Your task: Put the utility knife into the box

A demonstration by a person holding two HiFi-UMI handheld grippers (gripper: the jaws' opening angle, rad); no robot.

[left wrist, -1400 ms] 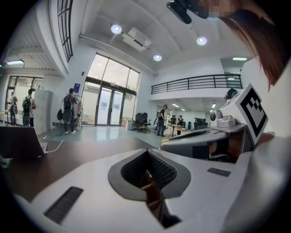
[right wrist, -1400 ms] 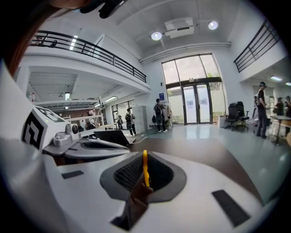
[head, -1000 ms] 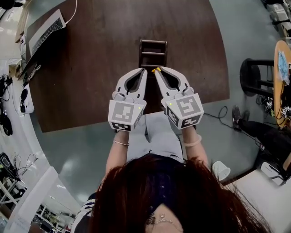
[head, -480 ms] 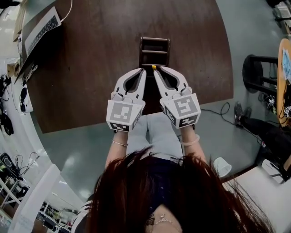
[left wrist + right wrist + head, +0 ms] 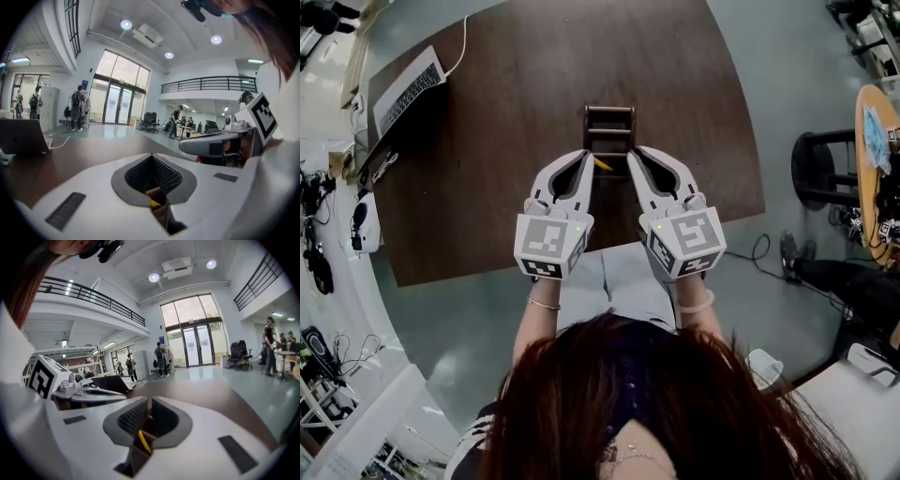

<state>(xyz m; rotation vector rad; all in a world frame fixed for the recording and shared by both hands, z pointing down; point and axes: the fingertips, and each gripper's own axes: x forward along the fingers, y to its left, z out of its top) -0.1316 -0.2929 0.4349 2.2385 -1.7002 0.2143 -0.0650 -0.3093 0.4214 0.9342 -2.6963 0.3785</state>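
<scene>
Lying as a short yellow sliver at a slant, the utility knife point(image 5: 602, 163) shows inside the outline of the box point(image 5: 610, 112), at the box's near end. It is just beside the tip of the left gripper point(image 5: 589, 154) and a little apart from the tip of the right gripper point(image 5: 634, 152). Whether it rests on the box's floor cannot be told from above. Half a second ago the yellow end sat right at the right gripper's tip, level with the box's near rim. A second ago it was pinched there too. Now it is free of that tip and sits lower and further left.

Both gripper views show the yellow strip through the opening behind the pads, below the jaws, not between them. The right gripper's jaws stand a narrow slot apart with nothing in it. The left gripper's jaws meet at the tip and hold nothing.

Earlier the two tips nearly touched in front of the box. Now they stand apart, one at each side of its near end.

The box is dark, with cross-bars, and stands on the brown table point(image 5: 487, 169). A laptop point(image 5: 408, 89) lies at the table's far left corner, with more of it in view than before.
</scene>
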